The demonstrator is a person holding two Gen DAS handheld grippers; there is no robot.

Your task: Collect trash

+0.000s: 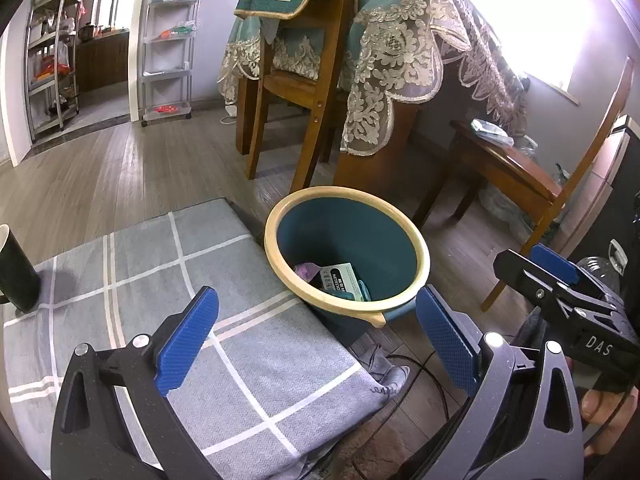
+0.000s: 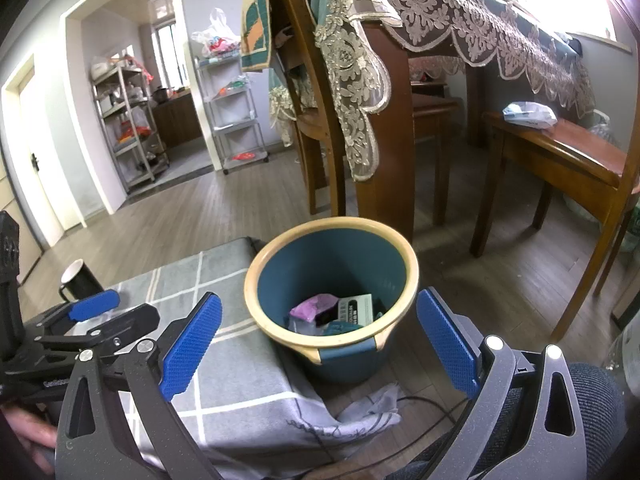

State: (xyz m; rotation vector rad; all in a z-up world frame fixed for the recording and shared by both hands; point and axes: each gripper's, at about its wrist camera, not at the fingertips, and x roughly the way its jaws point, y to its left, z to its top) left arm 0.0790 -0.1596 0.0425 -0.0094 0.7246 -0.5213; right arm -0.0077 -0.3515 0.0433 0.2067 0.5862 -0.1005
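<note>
The blue trash bin (image 1: pixel 347 254) sits at frame centre, just beside the grey checked cloth (image 1: pixel 160 300), holding a purple wrapper (image 2: pixel 314 306) and a small box (image 2: pixel 355 309). Left gripper (image 1: pixel 316 342) and right gripper (image 2: pixel 318 346) both have fingers apart, empty.

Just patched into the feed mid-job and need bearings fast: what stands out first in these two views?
The round teal plastic trash bin with a cream rim stands on the wood floor beside the grey checked cloth, already holding a purple wrapper and a printed box. Both grippers, left and right, hang open and empty in front of it. A black mug stands on the cloth's far left.
</note>
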